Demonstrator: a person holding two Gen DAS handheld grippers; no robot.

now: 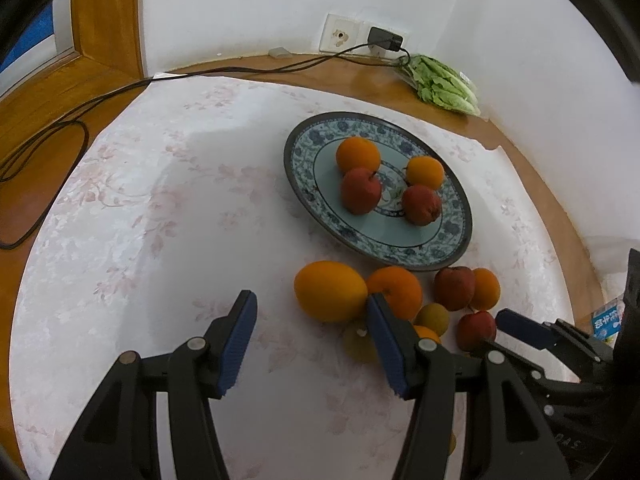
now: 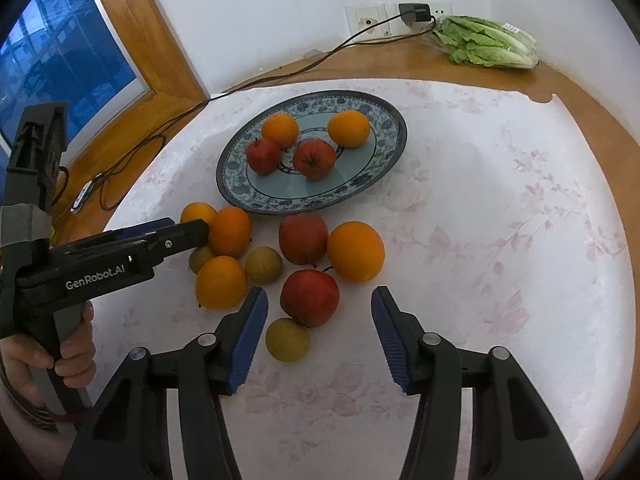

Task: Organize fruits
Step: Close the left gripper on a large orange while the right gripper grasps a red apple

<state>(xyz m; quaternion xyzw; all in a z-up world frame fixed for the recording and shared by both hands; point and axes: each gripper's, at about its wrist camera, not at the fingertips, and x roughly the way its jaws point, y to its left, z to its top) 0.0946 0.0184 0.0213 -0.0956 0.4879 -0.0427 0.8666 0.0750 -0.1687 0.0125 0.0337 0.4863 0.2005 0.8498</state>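
Blue-padded right gripper [image 2: 319, 312] hangs with jaws half open and empty around the round red apple [image 2: 310, 297]; it could roll into the small yellow-green fruit [image 2: 287, 339]. Left gripper [image 1: 312, 312], also empty and half open, crowds the oranges beside the blue-patterned ceramic plate [image 2: 240, 196] on the desk.

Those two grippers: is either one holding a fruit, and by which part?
Neither. The left gripper and the right gripper both stand open above the loose fruit, pressing on nothing.
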